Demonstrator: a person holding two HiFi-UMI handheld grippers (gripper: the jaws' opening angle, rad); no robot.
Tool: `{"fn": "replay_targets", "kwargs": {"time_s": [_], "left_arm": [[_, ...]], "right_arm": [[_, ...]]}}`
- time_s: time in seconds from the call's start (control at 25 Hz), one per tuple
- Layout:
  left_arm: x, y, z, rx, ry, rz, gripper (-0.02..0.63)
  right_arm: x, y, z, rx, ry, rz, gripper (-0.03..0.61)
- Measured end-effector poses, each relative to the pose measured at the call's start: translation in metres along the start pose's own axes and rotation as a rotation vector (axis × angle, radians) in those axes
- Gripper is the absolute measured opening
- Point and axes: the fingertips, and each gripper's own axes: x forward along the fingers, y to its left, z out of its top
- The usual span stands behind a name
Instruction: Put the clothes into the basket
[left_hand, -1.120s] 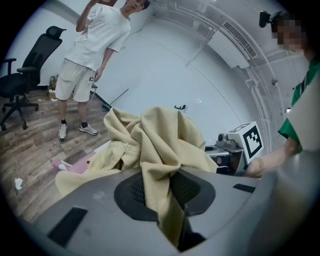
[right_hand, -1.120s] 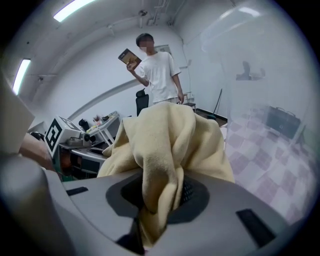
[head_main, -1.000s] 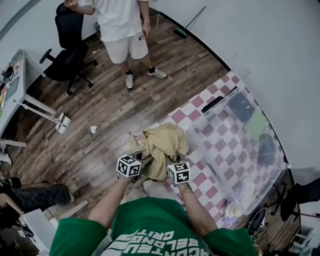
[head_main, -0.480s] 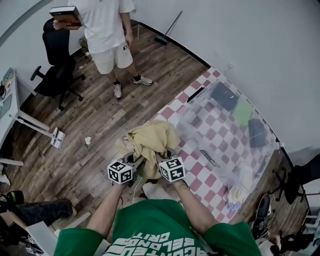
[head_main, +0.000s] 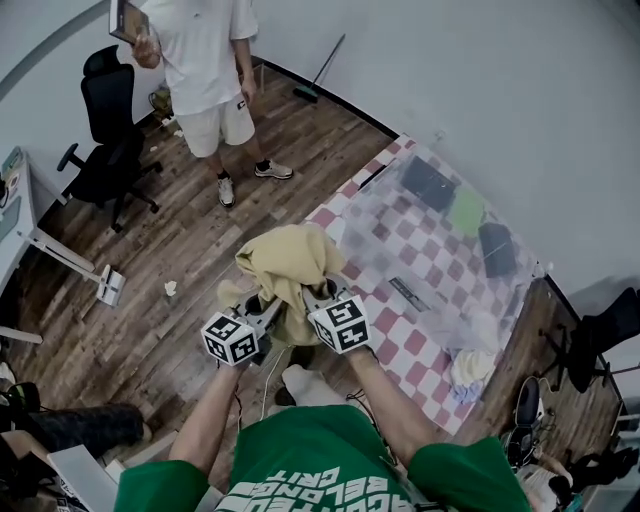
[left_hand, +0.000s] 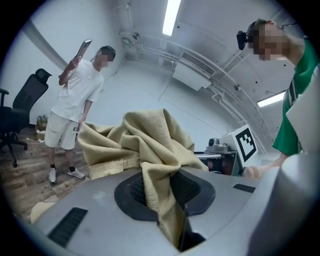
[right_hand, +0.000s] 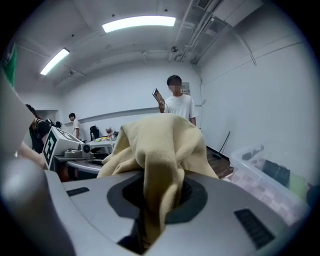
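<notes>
The left gripper (head_main: 262, 306) and the right gripper (head_main: 318, 294) are side by side, each with its jaws clamped on the same yellow garment (head_main: 290, 262). In the left gripper view a fold of the cloth runs down through the slot between the two dark pads, pinched tight, and the rest of the fabric billows above. The right gripper view shows the same: a thick rope of yellow cloth squeezed between the jaws, with the bulk heaped over them.

The garment is bunched in the air, wholly outside the basket (head_main: 385, 250), off the basket's left side as the head view shows it. None of the fabric touches the basket's wall. The basket is a clear plastic tub standing on the bench (head_main: 405, 345), which has a red-and-white checked cover. A few dark items and a green one lie at the basket's far end. A pale bundle (head_main: 470, 368) sits on the bench just past the basket's near end. Well away from the basket, on the wooden floor (head_main: 200, 260), a bystander in white (head_main: 205, 70) stands beside a black office chair (head_main: 105, 130).
</notes>
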Motion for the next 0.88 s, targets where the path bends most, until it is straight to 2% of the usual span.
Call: {"fn": "replay_targets", "kwargs": {"time_s": [0.28, 0.64, 0.88], "left_arm": [[-0.011, -0.037, 0.043, 0.075, -0.090, -0.031, 0.060], [-0.021, -0.087, 0.116, 0.160, -0.199, -0.055, 0.060], [-0.011, -0.115, 0.169, 0.220, -0.227, -0.084, 0.060]], "right_arm": [[-0.037, 0.014, 0.048, -0.074, -0.087, -0.029, 0.060], [-0.084, 0.025, 0.126, -0.145, -0.187, -0.061, 0.060], [-0.112, 0.016, 0.180, -0.172, -0.250, -0.092, 0.058]]}}
